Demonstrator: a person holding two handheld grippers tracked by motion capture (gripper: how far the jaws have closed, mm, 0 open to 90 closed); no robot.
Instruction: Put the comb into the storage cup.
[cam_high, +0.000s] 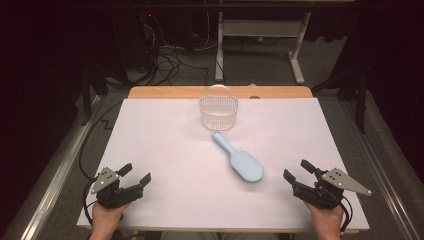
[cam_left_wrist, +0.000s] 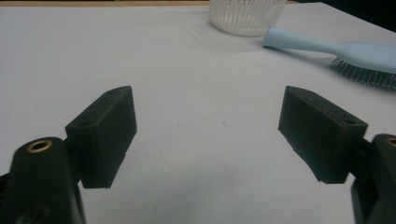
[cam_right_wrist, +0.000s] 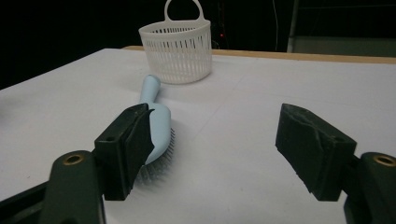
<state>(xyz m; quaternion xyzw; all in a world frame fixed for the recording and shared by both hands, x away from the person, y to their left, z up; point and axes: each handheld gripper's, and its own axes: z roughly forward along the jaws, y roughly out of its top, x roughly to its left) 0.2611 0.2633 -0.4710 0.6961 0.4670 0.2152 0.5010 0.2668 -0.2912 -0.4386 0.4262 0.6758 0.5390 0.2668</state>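
Observation:
A light blue hairbrush (cam_high: 239, 159) lies bristles down near the middle of the white table sheet (cam_high: 165, 145), its handle pointing toward a white slatted basket (cam_high: 218, 110) at the back. In the left gripper view the hairbrush (cam_left_wrist: 345, 52) and the basket (cam_left_wrist: 246, 16) sit at the upper right. From the right gripper the hairbrush (cam_right_wrist: 156, 119) runs behind the left jaw, with the basket (cam_right_wrist: 176, 49) beyond. My left gripper (cam_high: 134, 177) rests open at the front left corner, holding nothing. My right gripper (cam_high: 297, 170) rests open at the front right, just right of the brush head.
The wooden table edge (cam_high: 170, 92) shows behind the sheet. Past it stand a white desk frame (cam_high: 260, 30) and loose cables (cam_high: 170, 60) on the floor. Bare sheet spreads around both grippers.

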